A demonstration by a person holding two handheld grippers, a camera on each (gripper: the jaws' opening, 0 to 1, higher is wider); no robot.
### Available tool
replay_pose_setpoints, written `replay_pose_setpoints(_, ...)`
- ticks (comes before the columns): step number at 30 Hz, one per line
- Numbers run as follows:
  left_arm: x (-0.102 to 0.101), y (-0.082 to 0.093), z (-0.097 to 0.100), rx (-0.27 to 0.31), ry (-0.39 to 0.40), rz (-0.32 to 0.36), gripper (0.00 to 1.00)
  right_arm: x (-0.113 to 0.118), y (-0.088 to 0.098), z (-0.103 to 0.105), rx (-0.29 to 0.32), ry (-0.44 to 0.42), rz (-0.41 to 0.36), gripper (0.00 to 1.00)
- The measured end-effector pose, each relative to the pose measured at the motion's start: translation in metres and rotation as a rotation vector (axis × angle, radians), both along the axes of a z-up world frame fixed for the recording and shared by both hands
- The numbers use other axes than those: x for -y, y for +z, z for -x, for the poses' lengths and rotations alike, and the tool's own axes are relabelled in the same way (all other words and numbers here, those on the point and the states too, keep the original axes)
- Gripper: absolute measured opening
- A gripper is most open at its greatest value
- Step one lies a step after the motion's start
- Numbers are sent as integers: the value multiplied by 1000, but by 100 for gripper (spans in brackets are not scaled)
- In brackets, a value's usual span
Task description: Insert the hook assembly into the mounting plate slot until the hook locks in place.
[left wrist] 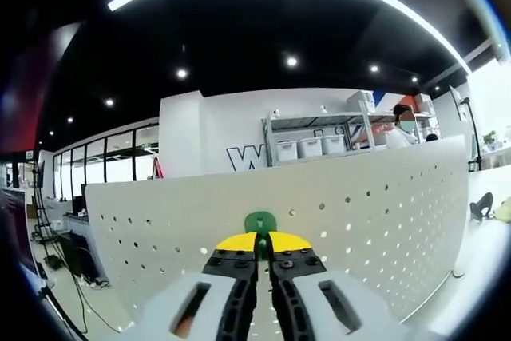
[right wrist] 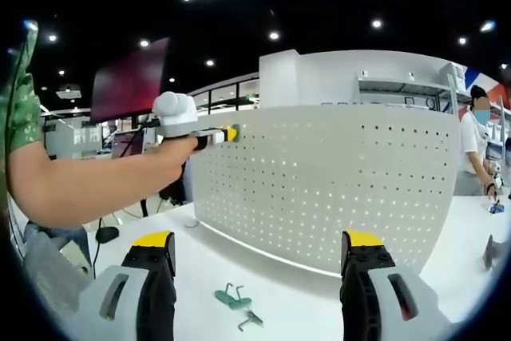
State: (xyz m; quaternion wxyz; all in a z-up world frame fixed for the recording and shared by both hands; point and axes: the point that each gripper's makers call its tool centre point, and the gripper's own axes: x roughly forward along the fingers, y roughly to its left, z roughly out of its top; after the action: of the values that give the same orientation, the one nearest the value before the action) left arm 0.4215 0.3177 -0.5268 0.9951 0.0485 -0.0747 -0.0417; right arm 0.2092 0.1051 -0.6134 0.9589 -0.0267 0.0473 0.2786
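a: where is the hook assembly sitting at this moment?

b: the green hook assembly point(left wrist: 260, 222) is showing just past the yellow tips of the left gripper point(left wrist: 263, 255), whose jaws are closed together on it. it is being held against the face of the white perforated mounting plate point(left wrist: 359, 221), near the plate's top edge. in the right gripper view the left gripper point(right wrist: 227, 134) is pressing at the plate's upper left corner region, at the end of the person's forearm point(right wrist: 88, 181).

a: which step is in hand?

b: in my judgement the insertion itself is under way: the hook is meeting the mounting plate point(right wrist: 335, 189), but i cannot tell whether its prongs are sitting in holes or whether it is locked.

a: and the right gripper?

b: the right gripper point(right wrist: 259, 259) is hanging over the bench point(right wrist: 239, 265) in front of the plate's foot, jaws wide apart and holding nothing. a spare green hook point(right wrist: 231, 299) and a small metal piece point(right wrist: 249, 322) are lying on the bench between its jaws, near the front edge.

a: what is the next move calling for?

b: likely a firm push in and down so the hook seats, then a release check. the plate is standing upright and could tip; steadying it with the free gripper looks prudent.

a: anything else?

b: a person point(right wrist: 477, 145) is standing beyond the plate's right end.
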Motion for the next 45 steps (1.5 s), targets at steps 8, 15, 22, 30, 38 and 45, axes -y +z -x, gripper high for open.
replay_pose_setpoints(8, -1, -1, -1, 3, 1, -5, 10, 0, -1, 0, 1, 0, 0, 87)
replay_pose_setpoints(15, 1, -1, 1, 4, 0, -5, 14, 0, 0, 0, 5, 2, 3, 87)
replay_pose_setpoints(22, 2, -1, 3, 4, -5, 0, 18, 0, 1, 1, 5, 1, 2, 87)
replay_pose_setpoints(30, 4, 2, 6, 11, -12, 12, 23, -1, 2, 2, 8, 1, 2, 87)
replay_pose_setpoints(38, 5, 0, 9, -6, -22, 30, 30, -2, 4, 4, 12, 2, 1, 87)
replay_pose_setpoints(45, 8, 0, 11, -11, -39, 60, 48, -3, 5, 4, 15, 5, 0, 86)
